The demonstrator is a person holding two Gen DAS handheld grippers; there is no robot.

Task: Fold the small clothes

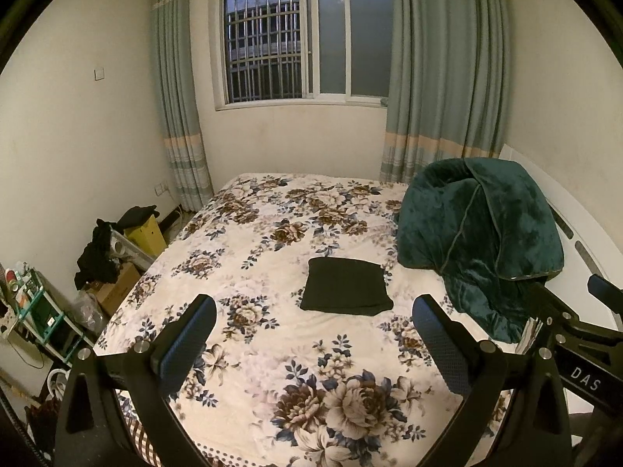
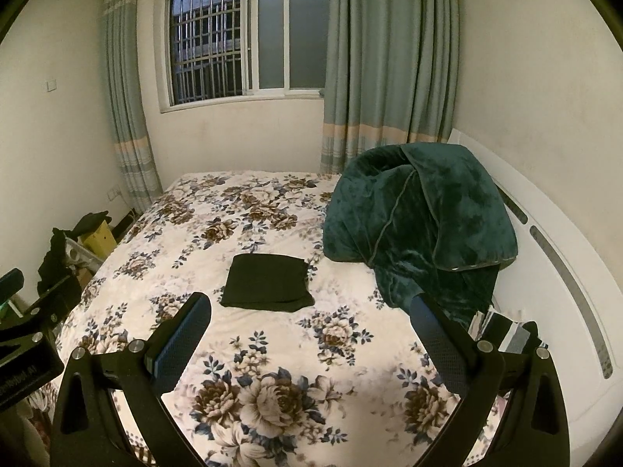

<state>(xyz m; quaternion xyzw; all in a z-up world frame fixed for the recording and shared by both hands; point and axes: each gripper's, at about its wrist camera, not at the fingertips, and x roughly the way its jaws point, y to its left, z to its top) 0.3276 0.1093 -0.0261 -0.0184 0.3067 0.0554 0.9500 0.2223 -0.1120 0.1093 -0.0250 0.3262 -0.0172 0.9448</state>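
Observation:
A small dark garment (image 1: 345,287) lies folded into a neat rectangle on the floral bedspread (image 1: 272,350), near the middle of the bed. The same folded garment (image 2: 268,283) shows in the right wrist view. My left gripper (image 1: 313,309) hovers above the bed's near part, open, with nothing between its blue-padded fingers. My right gripper (image 2: 309,307) is likewise open and empty, held back from the garment. The body of the right gripper (image 1: 576,334) shows at the right edge of the left wrist view.
A dark green plush blanket (image 1: 483,237) is heaped at the bed's right side against a white headboard (image 2: 564,272). Boxes, black clothes and a yellow box (image 1: 150,235) crowd the floor to the left. A window and curtains stand behind.

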